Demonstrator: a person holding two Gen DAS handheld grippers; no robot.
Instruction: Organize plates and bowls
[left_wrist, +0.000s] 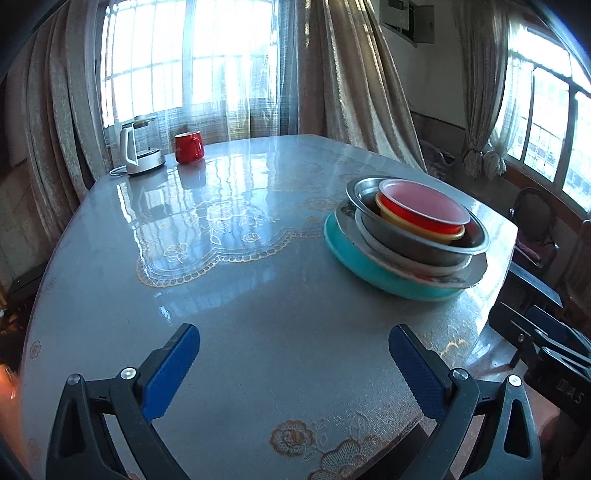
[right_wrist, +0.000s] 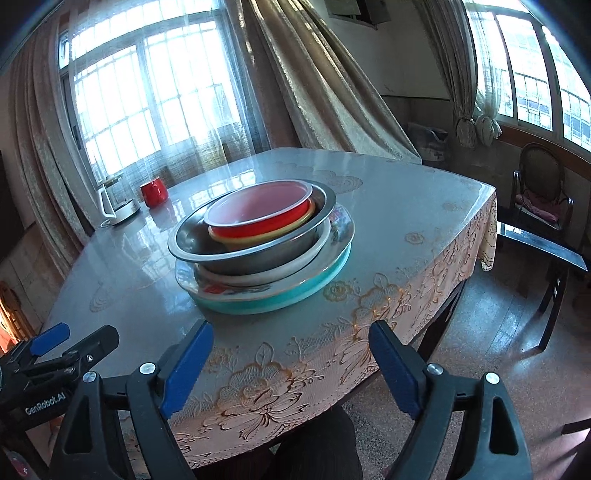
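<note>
Table (right_wrist: 406, 192): dish stack (right_wrist: 258, 251) beyond open, empty right hand-held gripper (right_wrist: 291, 354).

I see bright daylight through the barred window (right_wrist: 147, 96) at upper left, sheer and beige curtains (right_wrist: 314, 85) beside it. A second window (right_wrist: 535, 74) fills the upper right — a dark chair (right_wrist: 543, 192) stands below it on the speckled floor (right_wrist: 480, 369). The table (right_wrist: 406, 206) carries a glossy floral cloth.

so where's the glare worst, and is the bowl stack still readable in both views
Left wrist: windows blown out, streaky reflections on the tabletop near the mug; stack clear. Right wrist: window overexposed, stack sharp, edges bent by fisheye.
</note>
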